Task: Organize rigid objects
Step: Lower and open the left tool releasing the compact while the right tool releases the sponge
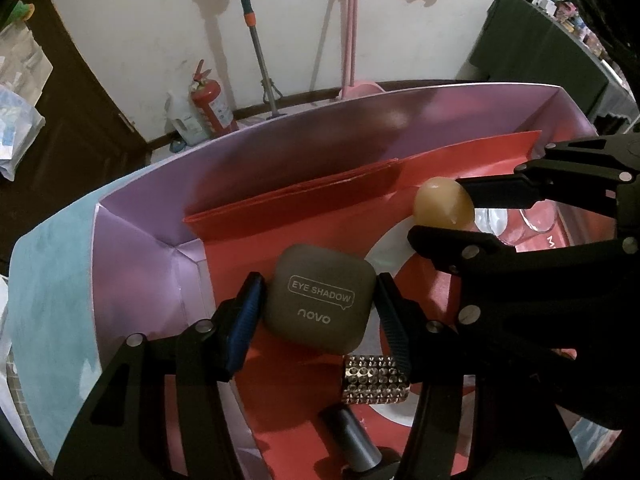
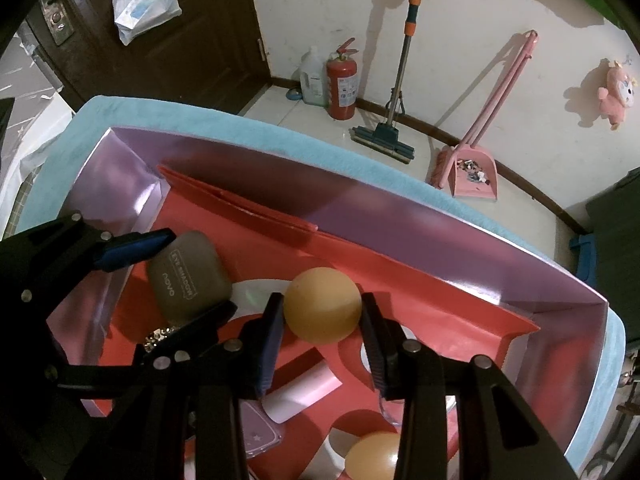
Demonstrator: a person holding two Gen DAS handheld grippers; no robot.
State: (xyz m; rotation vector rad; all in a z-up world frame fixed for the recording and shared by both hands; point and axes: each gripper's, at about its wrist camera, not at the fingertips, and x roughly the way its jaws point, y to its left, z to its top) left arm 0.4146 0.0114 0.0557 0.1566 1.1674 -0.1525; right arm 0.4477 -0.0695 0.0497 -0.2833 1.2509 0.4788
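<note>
A grey-brown eye shadow case (image 1: 320, 300) hangs tilted between the pads of my left gripper (image 1: 320, 280), which is shut on its two sides, above the red insert (image 1: 280, 240) of a lilac-walled box (image 1: 132, 240). The right wrist view shows the same case (image 2: 188, 276) in the left gripper (image 2: 198, 272) at left. My right gripper (image 2: 322, 300) is shut on an orange ball (image 2: 322, 312) over the box's middle. In the left wrist view the ball (image 1: 444, 204) and right gripper (image 1: 442, 214) reach in from the right.
Beneath the left gripper lie a rhinestone-studded cylinder (image 1: 376, 380) and a dark tube (image 1: 352, 436). A second orange ball (image 2: 372, 456), a pale pink card (image 2: 304, 392) and glassware (image 1: 520, 220) sit in the insert. The box rests on a blue cloth (image 2: 280, 140).
</note>
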